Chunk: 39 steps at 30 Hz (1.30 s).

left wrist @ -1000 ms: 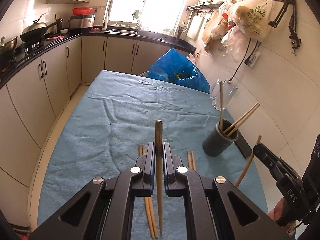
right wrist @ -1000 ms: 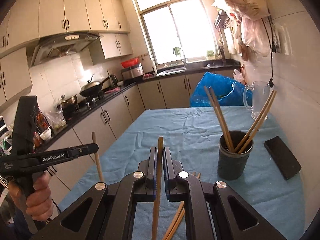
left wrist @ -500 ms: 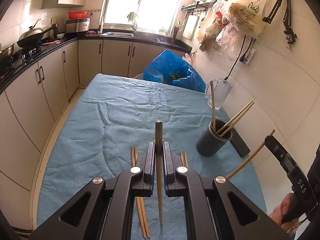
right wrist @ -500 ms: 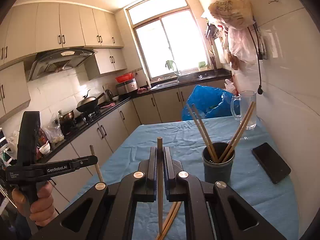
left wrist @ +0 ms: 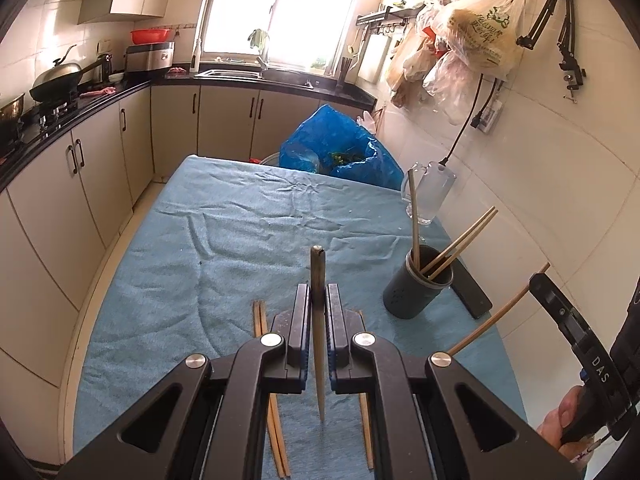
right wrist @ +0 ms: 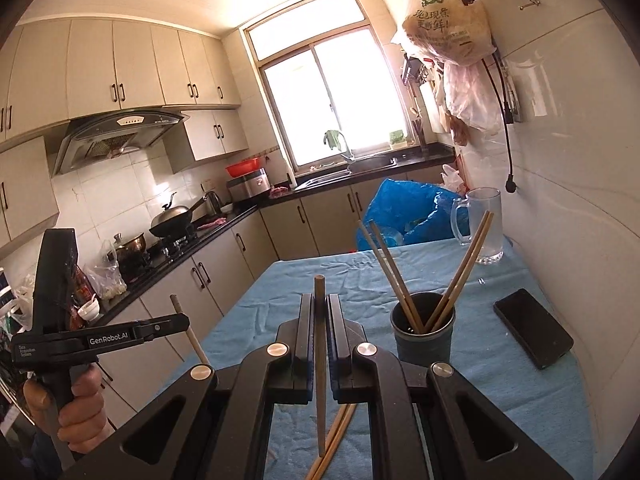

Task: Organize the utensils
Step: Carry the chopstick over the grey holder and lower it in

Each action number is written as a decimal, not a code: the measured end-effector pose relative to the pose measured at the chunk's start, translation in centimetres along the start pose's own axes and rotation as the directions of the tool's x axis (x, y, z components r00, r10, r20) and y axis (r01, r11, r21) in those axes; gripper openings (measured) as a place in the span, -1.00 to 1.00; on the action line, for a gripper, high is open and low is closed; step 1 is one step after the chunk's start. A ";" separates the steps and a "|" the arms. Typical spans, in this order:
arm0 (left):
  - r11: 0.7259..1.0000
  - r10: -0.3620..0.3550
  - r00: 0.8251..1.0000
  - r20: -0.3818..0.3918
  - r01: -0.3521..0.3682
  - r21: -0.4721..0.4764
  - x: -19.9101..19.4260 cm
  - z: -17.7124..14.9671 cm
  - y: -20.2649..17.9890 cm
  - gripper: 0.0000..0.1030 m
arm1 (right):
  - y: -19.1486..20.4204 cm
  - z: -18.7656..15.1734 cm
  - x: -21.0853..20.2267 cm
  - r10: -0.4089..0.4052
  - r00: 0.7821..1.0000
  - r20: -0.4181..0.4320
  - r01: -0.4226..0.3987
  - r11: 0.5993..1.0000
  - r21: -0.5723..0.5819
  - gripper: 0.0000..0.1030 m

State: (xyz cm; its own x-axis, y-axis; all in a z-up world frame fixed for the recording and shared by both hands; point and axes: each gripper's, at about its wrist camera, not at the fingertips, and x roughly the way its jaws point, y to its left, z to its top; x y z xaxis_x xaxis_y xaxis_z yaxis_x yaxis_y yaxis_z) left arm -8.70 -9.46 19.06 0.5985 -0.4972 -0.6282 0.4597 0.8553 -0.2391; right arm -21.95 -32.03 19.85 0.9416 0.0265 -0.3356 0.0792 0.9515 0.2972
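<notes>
1. A dark grey cylindrical holder [left wrist: 416, 292] stands upright on the blue-cloth table [left wrist: 240, 240], near its right edge.
2. Four bamboo chopsticks [right wrist: 464, 268] stand in the holder, two leaning left and two leaning right, crossing into a V in the right wrist view.
3. One darker-tipped chopstick [left wrist: 318, 320] is clamped upright between the left gripper's [left wrist: 318, 304] pads.
4. Another chopstick [right wrist: 320, 352] is pinched the same way in the right gripper [right wrist: 320, 312].
5. Loose chopstick pairs [left wrist: 259, 320] lie flat on the cloth toward the near edge, partly hidden.
</notes>
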 end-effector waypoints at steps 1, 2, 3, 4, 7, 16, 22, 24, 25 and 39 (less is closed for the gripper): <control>1.000 -0.002 1.000 0.002 0.002 0.003 -0.1 0.1 -0.1 -0.87 | -0.1 0.0 -0.1 -0.002 1.000 0.003 0.002 1.000 0.003 -0.88; 1.000 -0.002 1.000 0.003 0.002 0.004 -0.1 0.1 -0.2 -0.87 | -0.3 0.1 -0.2 -0.004 1.000 0.005 0.004 1.000 0.006 -0.88; 1.000 -0.002 1.000 0.003 0.002 0.004 -0.1 0.2 -0.3 -0.87 | -0.4 0.1 -0.3 -0.005 1.000 0.007 0.005 1.000 0.008 -0.88; 1.000 -0.004 1.000 0.003 0.004 0.006 -0.1 0.2 -0.4 -0.87 | -0.5 0.2 -0.5 -0.008 1.000 0.011 0.008 1.000 0.011 -0.88; 1.000 -0.010 1.000 0.003 0.010 0.009 0.0 0.4 -0.6 -0.87 | -0.8 0.3 -0.9 -0.017 1.000 0.020 0.016 1.000 0.017 -0.88; 0.999 -0.038 0.999 0.005 0.038 0.034 -0.1 1.5 -2.3 -0.87 | -2.6 1.3 -2.4 -0.052 0.997 0.058 0.049 0.997 0.057 -0.88; 0.996 -0.064 0.998 0.006 0.064 0.055 0.0 2.9 -4.0 -0.87 | -3.9 2.6 -3.6 -0.074 0.993 0.089 0.067 0.995 0.080 -0.88; 0.995 -0.078 0.997 0.007 0.078 0.060 0.0 3.4 -4.6 -0.87 | -4.1 3.1 -4.0 -0.083 0.991 0.101 0.075 0.994 0.081 -0.88; 0.994 -0.085 0.996 0.011 0.084 0.067 -0.1 3.9 -5.1 -0.87 | -4.3 3.5 -4.3 -0.087 0.990 0.110 0.078 0.994 0.081 -0.88; 0.982 -0.139 0.986 0.094 0.126 0.137 -0.6 9.9 -11.0 -0.87 | -6.6 8.7 -5.5 -0.118 0.973 0.197 0.097 0.989 0.113 -0.88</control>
State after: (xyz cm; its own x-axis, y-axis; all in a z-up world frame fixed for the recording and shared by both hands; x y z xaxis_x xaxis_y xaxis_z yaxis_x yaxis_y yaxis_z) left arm -7.65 -20.01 29.43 0.5873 -0.6230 -0.5167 0.6171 0.7578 -0.2121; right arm -24.79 -41.10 27.49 0.9717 -0.1467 -0.1853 0.2064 0.9087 0.3629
